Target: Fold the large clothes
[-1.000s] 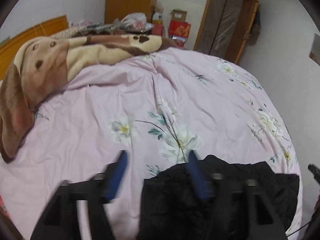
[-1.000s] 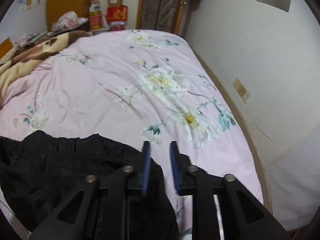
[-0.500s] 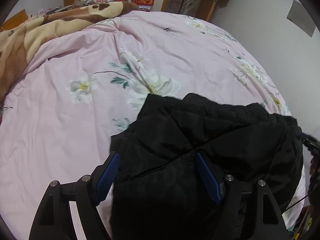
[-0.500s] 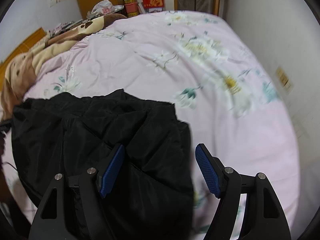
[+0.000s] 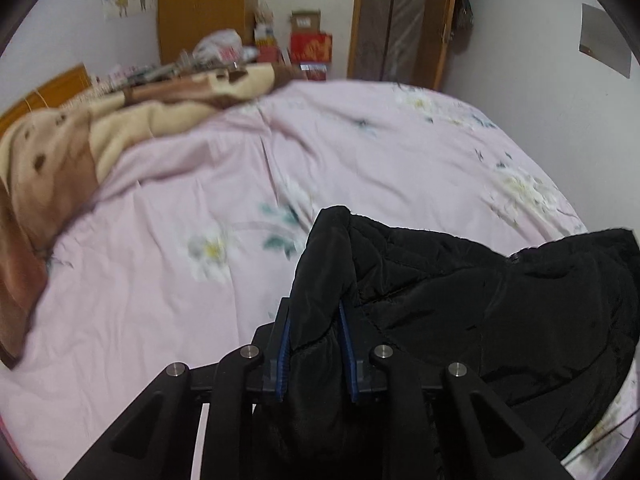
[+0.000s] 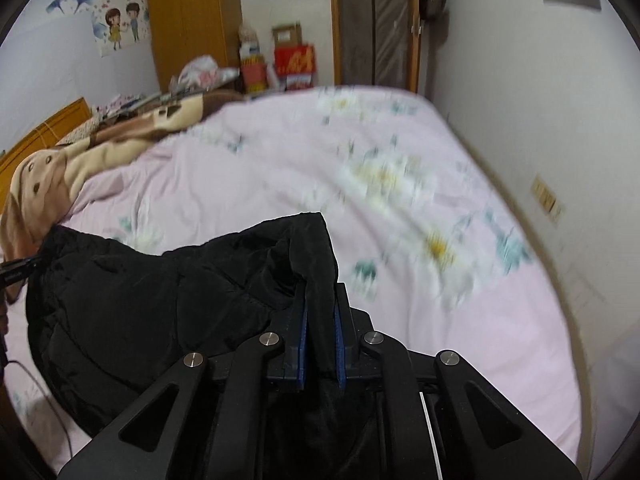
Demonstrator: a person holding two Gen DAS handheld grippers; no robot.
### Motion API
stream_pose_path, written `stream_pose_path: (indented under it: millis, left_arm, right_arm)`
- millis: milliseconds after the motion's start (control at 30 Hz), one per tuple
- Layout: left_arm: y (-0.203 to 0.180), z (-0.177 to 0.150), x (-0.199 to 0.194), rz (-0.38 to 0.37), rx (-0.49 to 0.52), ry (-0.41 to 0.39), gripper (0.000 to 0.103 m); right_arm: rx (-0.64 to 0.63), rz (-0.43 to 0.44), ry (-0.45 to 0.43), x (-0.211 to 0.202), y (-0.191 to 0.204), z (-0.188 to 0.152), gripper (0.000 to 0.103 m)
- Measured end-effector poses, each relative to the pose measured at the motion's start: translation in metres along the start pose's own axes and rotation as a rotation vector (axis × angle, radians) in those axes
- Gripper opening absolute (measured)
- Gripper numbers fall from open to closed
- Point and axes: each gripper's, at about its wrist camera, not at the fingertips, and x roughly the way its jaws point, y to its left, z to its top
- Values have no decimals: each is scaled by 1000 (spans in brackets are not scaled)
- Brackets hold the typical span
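Observation:
A black padded jacket (image 5: 460, 292) lies at the near end of the bed, over the pink flowered cover (image 5: 168, 280). My left gripper (image 5: 315, 312) has its jaws closing, with a thick bunch of the jacket's left corner pressed between the blue pads (image 5: 283, 344). In the right wrist view the same jacket (image 6: 160, 300) spreads to the left. My right gripper (image 6: 320, 300) is shut on a thin fold of the jacket's right corner, which sticks up past the fingertips. Both corners are raised off the cover. The lower part of the jacket is hidden behind the gripper bodies.
A brown and cream blanket (image 5: 60, 160) is heaped along the left side of the bed. A white wall (image 6: 540, 120) runs close along the bed's right edge. Boxes (image 5: 310, 46) and a wooden door (image 5: 400, 20) stand beyond the far end.
Both grippers stood wide apart over the jacket half a second ago and have closed on its two corners. The corners now stand lifted, and both views have tilted up toward the far wall.

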Motion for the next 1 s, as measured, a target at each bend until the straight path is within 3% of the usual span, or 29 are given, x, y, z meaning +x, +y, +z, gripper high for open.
stream_pose_path:
  millis: [67,133,267,367,533,1000]
  left_arm:
    - [-7,6,8,47,34,-4,22]
    - [-14,4,21,80,50,11,22]
    - [-27,-22,69,155,128,114,24]
    - [-36,-38,83,190,201,95,25]
    - [-35,-40,93,176,199,120,25]
    - [-36,-46,98,172,177,124,27]
  right_arm:
    - [-18,-26,-25,4,5,10,10]
    - [-18,-48,4,22,7,14,11]
    - [-52,-141,199,83,12,-6,11]
    - [-76,-168,278,110,15,-25,12]
    - [-139,-216,361,137,23,-37,14]
    - [-209,-263,440,153,35,-49,17]
